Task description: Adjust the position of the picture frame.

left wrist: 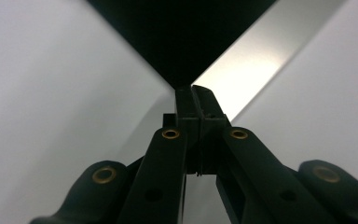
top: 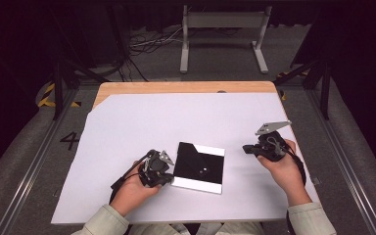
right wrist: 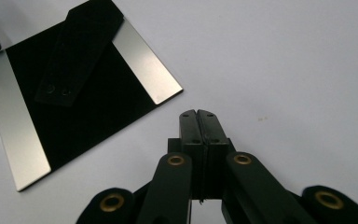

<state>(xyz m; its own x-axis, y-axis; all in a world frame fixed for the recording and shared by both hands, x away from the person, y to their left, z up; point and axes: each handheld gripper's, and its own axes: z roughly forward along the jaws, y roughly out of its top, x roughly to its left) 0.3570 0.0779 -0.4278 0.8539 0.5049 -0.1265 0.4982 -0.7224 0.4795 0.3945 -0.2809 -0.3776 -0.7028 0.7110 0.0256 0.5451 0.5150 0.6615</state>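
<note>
The table point(top: 127, 122), covered by a pale sheet, carries a single flat black square plate point(top: 199, 167) with a bright silvery strip along two opposite edges; it lies near the table's front edge, between the two hands and closer to the left one. On the plate lies a darker elongated piece point(right wrist: 77, 51), running from one corner toward the middle, with two small holes at its inner end. The left gripper point(top: 164, 177) sits at the plate's left edge, clenched with nothing between its jaws, its tips point(left wrist: 193, 95) right at a corner of the plate where the black field meets a silvery strip; whether they touch it I cannot tell. The right gripper point(top: 246, 148) hangs to the right of the plate, apart from it, likewise clenched and empty, its tips point(right wrist: 198, 119) pointing at bare sheet just off the plate's near corner. The main risk, as I judge it, is that the plate is thin and lies flush: closed jaws pushing at its edge would slide it across the smooth sheet rather than lift it, and could skate onto the glossy face and scratch it. A one-sided nudge from the left could also spin the plate away from the right gripper.
</note>
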